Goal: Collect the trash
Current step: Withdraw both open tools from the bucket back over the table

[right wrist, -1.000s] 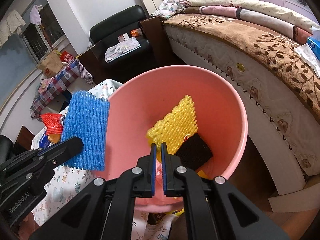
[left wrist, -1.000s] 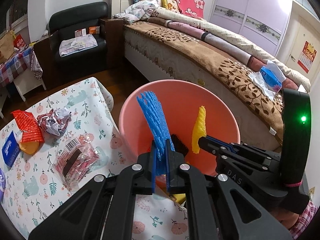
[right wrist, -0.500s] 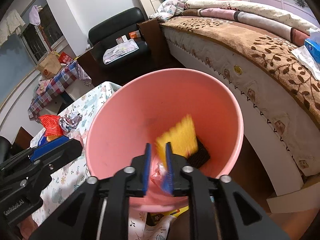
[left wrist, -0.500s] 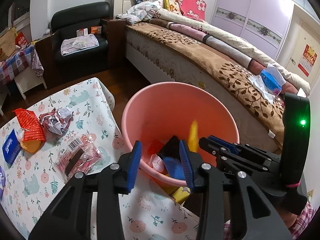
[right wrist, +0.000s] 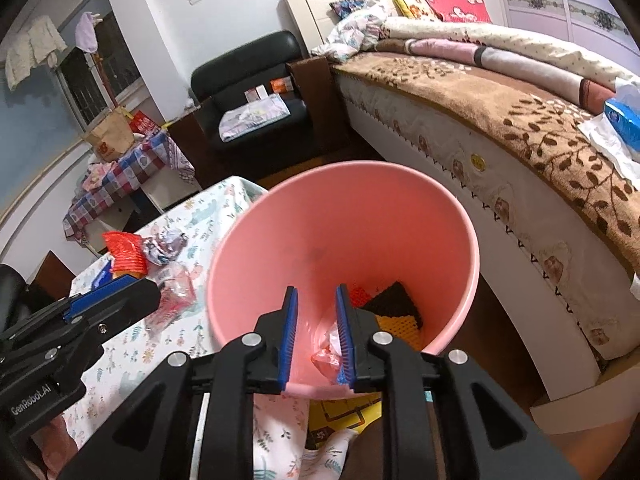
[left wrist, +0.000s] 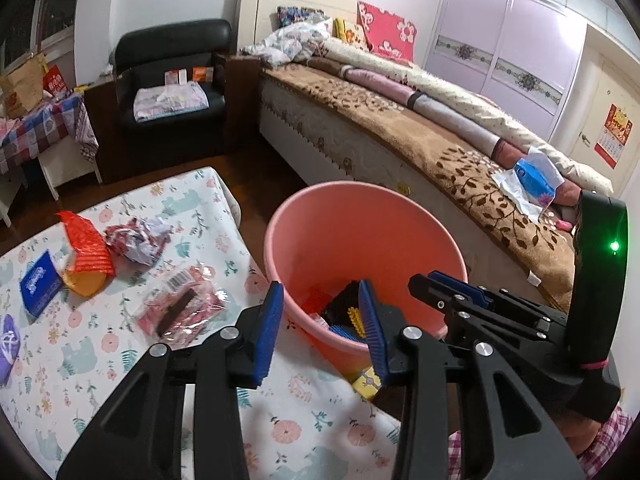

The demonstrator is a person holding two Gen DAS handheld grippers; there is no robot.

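Pink bin (right wrist: 460,248) below right hand-held gripper (right wrist: 316,320), jaws opening, empty

"GenRobot.AI" on left gripper (right wrist: 116,292) body.

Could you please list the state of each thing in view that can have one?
Left gripper: open, empty.
Right gripper: opening, empty.
Pink plastic bucket: upright, trash inside.
Clear plastic wrapper with barcode: lying on table.
Crumpled paper ball: on table, uncollected.
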